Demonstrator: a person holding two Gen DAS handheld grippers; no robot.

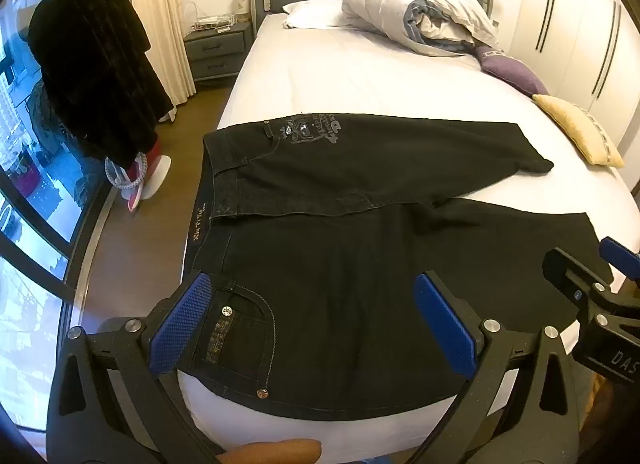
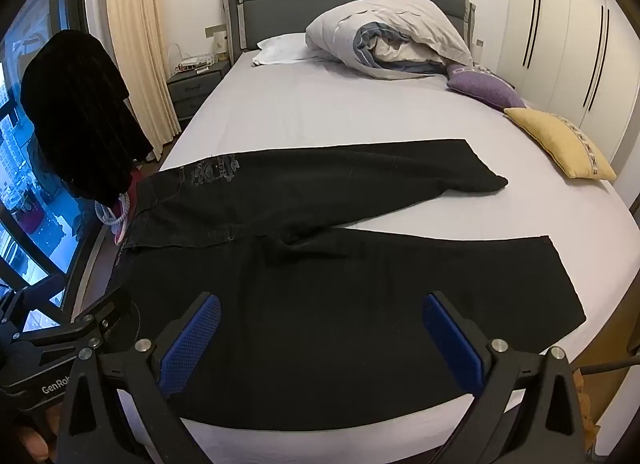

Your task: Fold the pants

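Black jeans (image 1: pixel 360 264) lie spread flat on the bed, waistband to the left, both legs running right and splayed apart; they also show in the right wrist view (image 2: pixel 340 284). The far leg (image 1: pixel 400 152) has a grey embroidered crest near the hip. My left gripper (image 1: pixel 316 316) is open and empty, its blue pads over the near hip and front pocket (image 1: pixel 236 328). My right gripper (image 2: pixel 320 340) is open and empty above the near leg (image 2: pixel 440 284). The right gripper also shows at the right edge of the left wrist view (image 1: pixel 592 292).
The white bed sheet (image 1: pixel 360 76) stretches back to a bundled duvet (image 1: pixel 424 12), a white pillow (image 1: pixel 312 12), a purple cushion (image 1: pixel 512 68) and a yellow cushion (image 1: pixel 576 132). A dark garment (image 1: pixel 92 76) hangs left by the window. A nightstand (image 1: pixel 216 48) stands beyond it.
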